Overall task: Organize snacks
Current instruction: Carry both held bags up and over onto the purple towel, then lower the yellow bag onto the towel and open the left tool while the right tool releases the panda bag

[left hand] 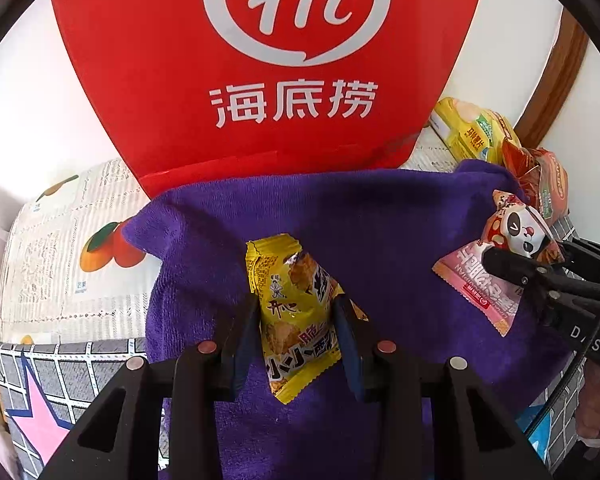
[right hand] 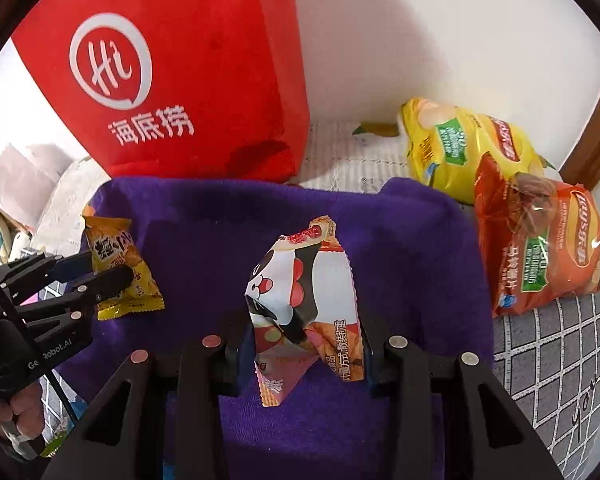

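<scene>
Snacks gripped over purple towel

Left gripper (left hand: 296, 320) has its jaws clamped on a yellow snack packet (left hand: 296, 312); right gripper (right hand: 304, 344) grips a panda-print packet (right hand: 300, 304). Both packets hang above the purple towel (left hand: 380, 216), before a red paper bag (left hand: 260, 80). Two chip bags (right hand: 536, 248) lie at the right.

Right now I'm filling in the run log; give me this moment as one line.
left gripper: shut on yellow snack packet | right gripper: shut on panda snack packet | both above purple towel
</scene>
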Demonstrator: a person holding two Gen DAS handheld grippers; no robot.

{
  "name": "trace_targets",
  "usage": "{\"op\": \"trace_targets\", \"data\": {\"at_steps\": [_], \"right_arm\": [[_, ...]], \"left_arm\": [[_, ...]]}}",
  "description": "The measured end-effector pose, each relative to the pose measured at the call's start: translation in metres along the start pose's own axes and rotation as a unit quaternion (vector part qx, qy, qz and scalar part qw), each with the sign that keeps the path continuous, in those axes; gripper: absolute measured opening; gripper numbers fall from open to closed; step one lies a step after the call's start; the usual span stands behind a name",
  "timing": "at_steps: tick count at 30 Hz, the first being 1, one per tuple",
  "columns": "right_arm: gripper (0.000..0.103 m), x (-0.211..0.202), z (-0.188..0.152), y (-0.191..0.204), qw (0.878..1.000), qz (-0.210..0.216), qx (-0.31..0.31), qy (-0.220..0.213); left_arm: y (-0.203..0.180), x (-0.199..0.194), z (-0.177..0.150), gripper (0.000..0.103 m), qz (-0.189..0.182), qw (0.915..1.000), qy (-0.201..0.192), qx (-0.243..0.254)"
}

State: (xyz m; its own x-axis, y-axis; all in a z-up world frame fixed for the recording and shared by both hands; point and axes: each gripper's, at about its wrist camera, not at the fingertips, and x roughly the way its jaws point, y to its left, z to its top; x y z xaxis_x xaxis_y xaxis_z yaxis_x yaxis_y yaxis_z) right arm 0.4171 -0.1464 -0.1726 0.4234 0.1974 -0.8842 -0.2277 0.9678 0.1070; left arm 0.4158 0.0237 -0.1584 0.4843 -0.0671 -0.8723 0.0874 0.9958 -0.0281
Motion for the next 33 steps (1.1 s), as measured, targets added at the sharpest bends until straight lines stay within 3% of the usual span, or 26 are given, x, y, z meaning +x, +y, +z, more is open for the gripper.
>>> {"op": "trace_targets", "data": {"at_steps": [16, 28, 30, 31, 33], "right_arm": [[0.044, 0.012, 0.001, -0.003, 1.0, -0.008, 0.0, 0.01], [0.063, 0.005, 0.004, -0.003, 1.0, -0.026, -0.008, -0.003], [0.067, 0.001, 0.004, -0.002, 0.999, -0.03, -0.01, -0.009], [0.067, -0.001, 0.004, -0.002, 0.999, -0.032, -0.011, -0.012], [0.067, -0.005, 0.004, -0.002, 0.999, -0.043, -0.01, -0.016]], "left_arm": [[-0.003, 0.008, 0.002, 0.036, -0.002, 1.0, 0.007, -0.002], [0.006, 0.005, 0.001, 0.039, -0.015, 0.9998, -0.001, -0.014], [0.007, -0.001, 0.002, 0.049, -0.017, 0.9997, -0.012, -0.017], [0.007, -0.005, 0.003, 0.061, -0.015, 0.9996, -0.018, -0.015], [0.006, -0.011, 0.004, 0.063, -0.013, 0.9993, -0.032, -0.013]]}}
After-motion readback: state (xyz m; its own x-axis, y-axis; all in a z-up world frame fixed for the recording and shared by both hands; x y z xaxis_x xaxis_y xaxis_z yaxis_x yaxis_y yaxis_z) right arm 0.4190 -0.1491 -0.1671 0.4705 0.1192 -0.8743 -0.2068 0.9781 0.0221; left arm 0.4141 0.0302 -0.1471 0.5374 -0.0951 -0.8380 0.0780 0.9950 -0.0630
